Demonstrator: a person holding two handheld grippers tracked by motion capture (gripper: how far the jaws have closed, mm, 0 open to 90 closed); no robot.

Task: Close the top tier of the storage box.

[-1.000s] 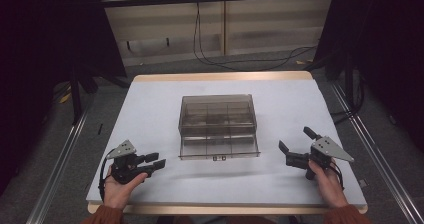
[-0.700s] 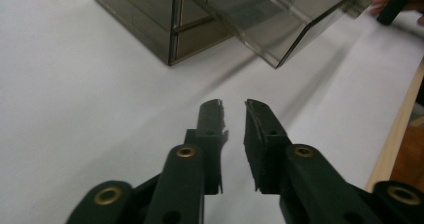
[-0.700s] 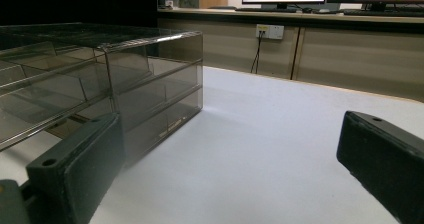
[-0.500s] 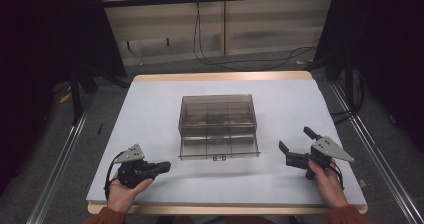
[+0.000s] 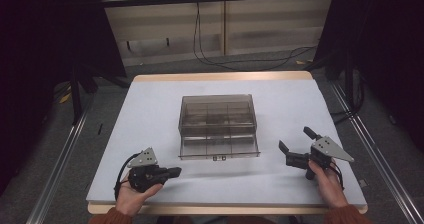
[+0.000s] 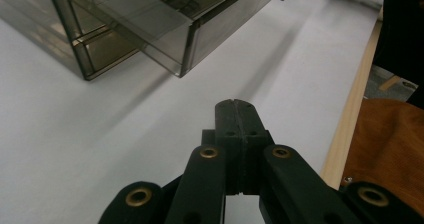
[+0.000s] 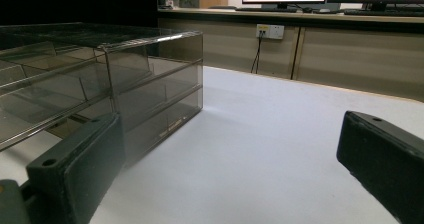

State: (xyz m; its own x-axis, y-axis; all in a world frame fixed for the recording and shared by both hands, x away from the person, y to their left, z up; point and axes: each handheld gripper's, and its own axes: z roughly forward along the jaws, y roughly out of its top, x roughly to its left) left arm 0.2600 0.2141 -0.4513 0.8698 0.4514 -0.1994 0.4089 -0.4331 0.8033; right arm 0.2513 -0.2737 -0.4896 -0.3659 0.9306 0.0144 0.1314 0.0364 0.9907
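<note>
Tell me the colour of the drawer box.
Smoky see-through grey-brown; the drawer box shows best in the high view.

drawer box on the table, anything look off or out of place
The bottom drawer of the clear drawer box sticks out toward the person while the tiers above sit flush. It looks empty; nothing spilled or cracked. The box sits square on the white table.

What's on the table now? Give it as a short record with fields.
box: clear smoky plastic drawer box mid-table, bottom drawer pulled out a little
left gripper: shut, empty, near the front edge, left of the box
right gripper: open, empty, right of the box
table: white top, wooden edge
</note>
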